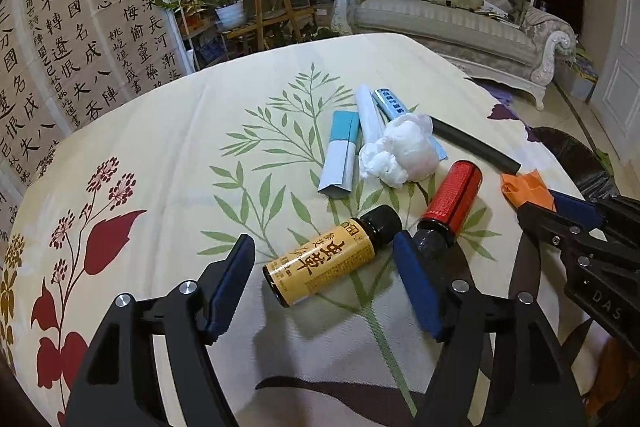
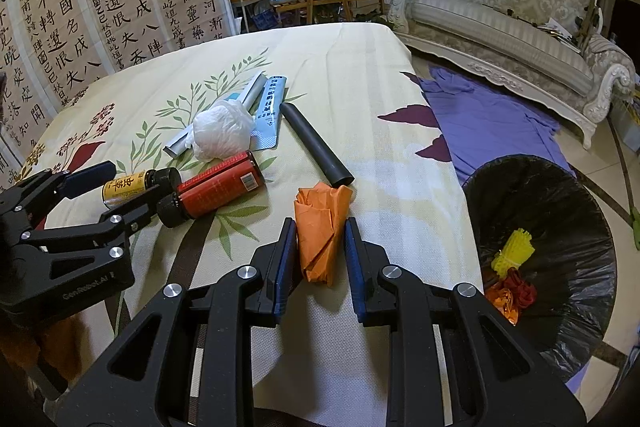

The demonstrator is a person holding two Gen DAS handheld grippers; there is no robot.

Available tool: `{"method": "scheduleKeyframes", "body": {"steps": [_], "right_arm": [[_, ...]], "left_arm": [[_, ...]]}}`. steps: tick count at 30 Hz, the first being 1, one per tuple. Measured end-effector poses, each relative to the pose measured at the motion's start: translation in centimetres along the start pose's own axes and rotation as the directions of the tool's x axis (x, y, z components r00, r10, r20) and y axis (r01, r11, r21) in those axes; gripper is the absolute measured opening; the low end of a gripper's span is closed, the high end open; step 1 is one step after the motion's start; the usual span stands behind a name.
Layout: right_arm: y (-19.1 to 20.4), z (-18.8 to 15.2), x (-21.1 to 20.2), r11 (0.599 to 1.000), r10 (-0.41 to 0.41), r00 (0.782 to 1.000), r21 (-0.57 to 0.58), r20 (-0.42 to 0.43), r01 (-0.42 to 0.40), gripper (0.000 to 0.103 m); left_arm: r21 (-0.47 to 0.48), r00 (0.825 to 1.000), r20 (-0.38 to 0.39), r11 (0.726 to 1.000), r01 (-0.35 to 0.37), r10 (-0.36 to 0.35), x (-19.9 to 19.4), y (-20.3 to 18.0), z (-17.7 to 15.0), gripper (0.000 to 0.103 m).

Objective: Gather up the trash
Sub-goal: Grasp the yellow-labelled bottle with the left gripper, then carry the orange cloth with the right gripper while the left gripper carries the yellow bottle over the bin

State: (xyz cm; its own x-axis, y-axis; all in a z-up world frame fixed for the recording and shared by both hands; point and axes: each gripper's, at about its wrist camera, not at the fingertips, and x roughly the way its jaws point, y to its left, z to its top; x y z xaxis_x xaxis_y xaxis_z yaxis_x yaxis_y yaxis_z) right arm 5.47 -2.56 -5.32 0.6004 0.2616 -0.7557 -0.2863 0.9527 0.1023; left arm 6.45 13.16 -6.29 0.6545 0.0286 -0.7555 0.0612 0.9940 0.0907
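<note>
Both tools point steeply down at a tabletop (image 2: 360, 75) covered with a cream floral cloth. The left hand-held gripper (image 1: 324, 263) hovers low with its 2 blue-padded jaws apart, straddling a small yellow bottle (image 1: 320, 267) that lies on its side; the pads do not press on it, and the right jaw's tip sits just beside the cap of a red bottle (image 1: 452, 203) lying next to it. The right hand-held gripper (image 2: 320, 247) is clamped on a crumpled orange paper (image 2: 322, 231), both pads pressing its sides, near the tabletop's right edge. Beyond the bottles lie a white plastic wad (image 2: 222, 135), a blue-and-white folded packet (image 1: 340, 155), a printed blue tube (image 2: 272, 115) and a black tube (image 2: 316, 147). To the right, on the floor, stands a bin lined with a black bag (image 2: 560, 211), holding yellow, red and orange scraps.
</note>
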Motion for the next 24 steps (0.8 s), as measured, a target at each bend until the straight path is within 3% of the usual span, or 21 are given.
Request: {"method": "scheduleKeyframes", "body": {"steps": [1, 3, 13, 24], "right_arm": [[0.0, 0.0, 0.0, 1.000, 0.000, 1.000, 0.000, 0.000, 0.000, 0.024], [0.1, 0.0, 0.0, 1.000, 0.001, 1.000, 0.001, 0.000, -0.001, 0.024], [0.1, 0.0, -0.1, 1.000, 0.002, 1.000, 0.000, 0.002, -0.002, 0.024], [0.3, 0.3, -1.1, 1.000, -0.009, 1.000, -0.005, 0.029, 0.010, 0.024]], "left_arm": [[-0.002, 1.000, -0.005, 1.000, 0.000, 0.000, 0.0, 0.0, -0.1, 0.058], [-0.009, 1.000, -0.017, 1.000, 0.006, -0.006, 0.2, 0.2, -0.2, 0.054], [-0.025, 1.000, 0.017, 1.000, -0.007, 0.008, -0.6, 0.2, -0.5, 0.054], [-0.112, 0.997, 0.057, 0.993, -0.041, 0.048, -2.2, 0.8, -1.2, 0.054]]}}
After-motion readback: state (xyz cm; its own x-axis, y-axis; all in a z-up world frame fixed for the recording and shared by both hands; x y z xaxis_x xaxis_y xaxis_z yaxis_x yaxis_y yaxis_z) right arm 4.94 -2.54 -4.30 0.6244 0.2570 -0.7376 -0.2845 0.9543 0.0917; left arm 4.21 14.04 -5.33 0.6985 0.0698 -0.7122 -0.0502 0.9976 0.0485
